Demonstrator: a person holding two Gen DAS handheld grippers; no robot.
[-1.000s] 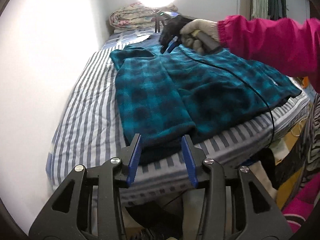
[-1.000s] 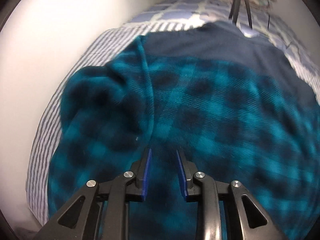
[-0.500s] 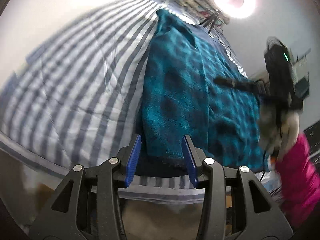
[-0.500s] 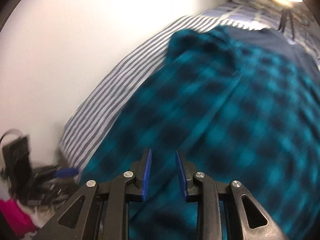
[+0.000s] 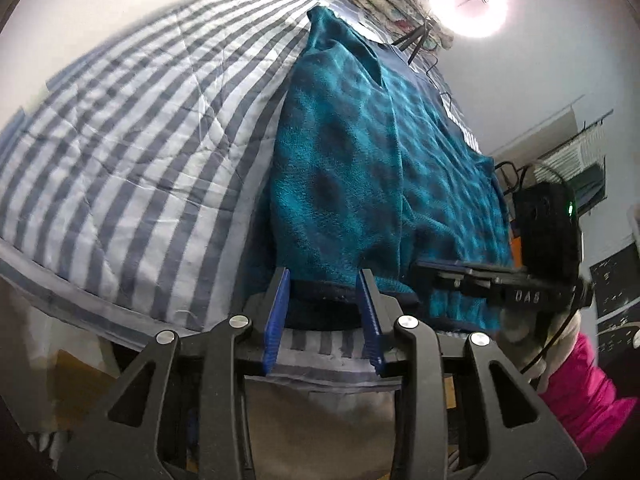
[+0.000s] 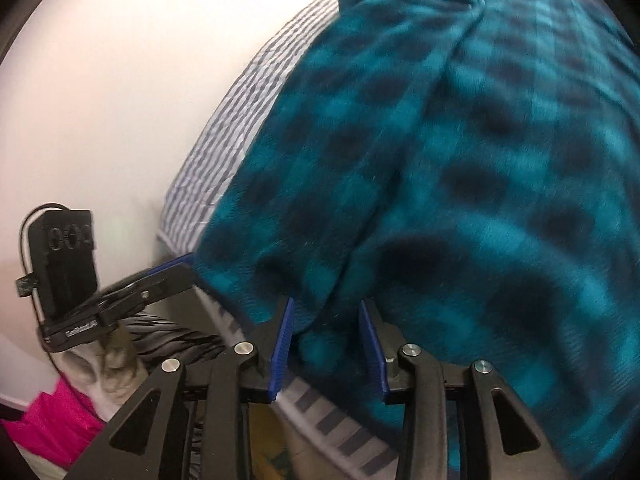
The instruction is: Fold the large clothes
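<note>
One teal plaid garment lies between two grippers.

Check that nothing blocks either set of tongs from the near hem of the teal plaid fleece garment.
Nothing visible does. The left tongs and right tongs both straddle the teal plaid fleece garment at its near hem on the striped bed cover.

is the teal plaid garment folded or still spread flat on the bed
Partly folded: one side of the teal plaid fleece garment is turned over onto the rest, a lengthwise fold edge showing, on the striped bed cover.

Left gripper jaws closing around dark hem of teal plaid garment on striped bed.
</note>
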